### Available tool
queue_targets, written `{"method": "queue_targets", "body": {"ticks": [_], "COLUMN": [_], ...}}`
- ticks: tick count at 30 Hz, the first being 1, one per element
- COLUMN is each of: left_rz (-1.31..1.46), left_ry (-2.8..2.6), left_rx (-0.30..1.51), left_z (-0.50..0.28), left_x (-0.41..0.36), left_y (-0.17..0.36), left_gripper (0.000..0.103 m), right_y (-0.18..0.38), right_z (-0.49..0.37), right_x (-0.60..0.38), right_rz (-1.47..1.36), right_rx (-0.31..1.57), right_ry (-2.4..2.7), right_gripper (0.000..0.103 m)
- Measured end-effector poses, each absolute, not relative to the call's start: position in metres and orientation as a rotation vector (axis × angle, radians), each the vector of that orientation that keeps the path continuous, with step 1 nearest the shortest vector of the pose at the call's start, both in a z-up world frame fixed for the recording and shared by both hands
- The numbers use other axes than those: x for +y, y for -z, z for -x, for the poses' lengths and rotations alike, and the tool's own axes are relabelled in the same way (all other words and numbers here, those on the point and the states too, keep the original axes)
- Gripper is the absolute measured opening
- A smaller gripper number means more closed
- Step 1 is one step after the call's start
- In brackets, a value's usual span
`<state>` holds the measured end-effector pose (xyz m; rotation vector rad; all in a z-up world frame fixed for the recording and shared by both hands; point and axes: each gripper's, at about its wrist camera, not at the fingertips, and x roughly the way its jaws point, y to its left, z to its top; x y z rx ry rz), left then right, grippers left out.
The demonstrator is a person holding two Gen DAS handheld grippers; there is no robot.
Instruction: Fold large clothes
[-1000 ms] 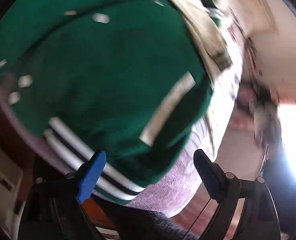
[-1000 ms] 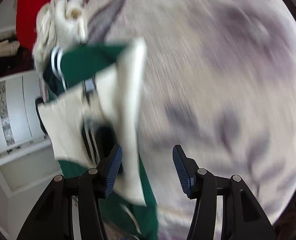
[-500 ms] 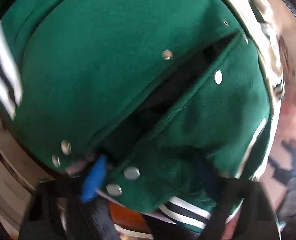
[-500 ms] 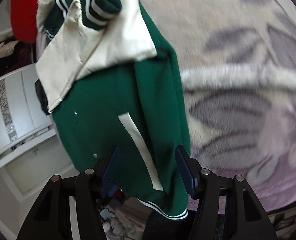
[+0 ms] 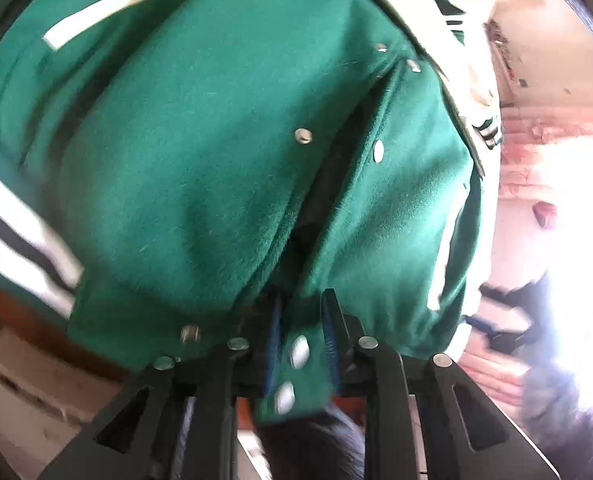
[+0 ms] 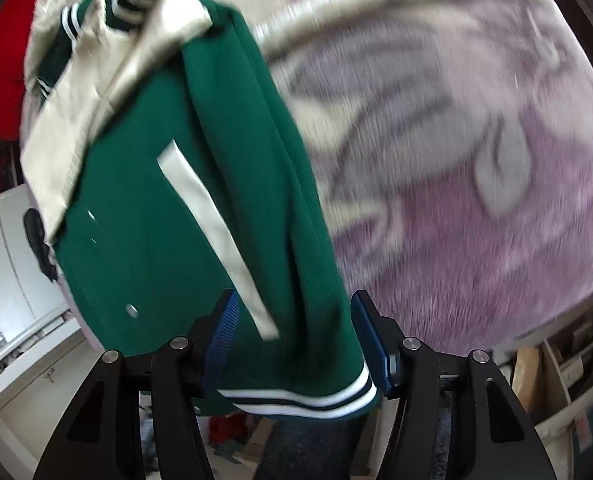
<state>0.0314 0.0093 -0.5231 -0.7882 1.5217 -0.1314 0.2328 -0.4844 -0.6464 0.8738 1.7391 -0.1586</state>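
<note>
A green varsity jacket (image 5: 200,168) with cream sleeves, silver snaps and striped ribbing fills the left wrist view. My left gripper (image 5: 300,344) is shut on the jacket's snap placket near the hem. In the right wrist view the same jacket (image 6: 200,216) lies on a purple flowered blanket (image 6: 476,200). My right gripper (image 6: 296,336) is open, its blue pads astride the jacket's lower corner by the striped hem (image 6: 304,398), not pinching it.
A red garment (image 6: 0,80) lies at the far left beyond the jacket's cream sleeve (image 6: 76,120). White cupboard doors (image 6: 8,280) stand at the left. A bright window (image 5: 568,240) glares at the right of the left wrist view.
My left gripper closed on the jacket's snap edge; it was open a second ago. My right gripper moved in over the jacket's hem corner and stays open.
</note>
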Motion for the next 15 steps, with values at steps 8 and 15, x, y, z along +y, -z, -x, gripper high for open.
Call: {"method": "queue_targets", "body": {"ticks": [8, 15], "left_rz": [0.708, 0.479], "left_ry": [0.152, 0.250], "left_rx": [1.380, 1.244], "left_z": [-0.031, -0.178], "left_x": [0.085, 0.078], "left_y": [0.432, 0.389], "left_gripper": [0.068, 0.068], "right_y": [0.631, 0.581], "right_z": [-0.215, -0.322], "right_x": [-0.434, -0.409], "right_rz": [-0.828, -0.788], "right_rx": [1.758, 1.621], "right_ry": [0.109, -0.037], "right_gripper": [0.060, 0.060]}}
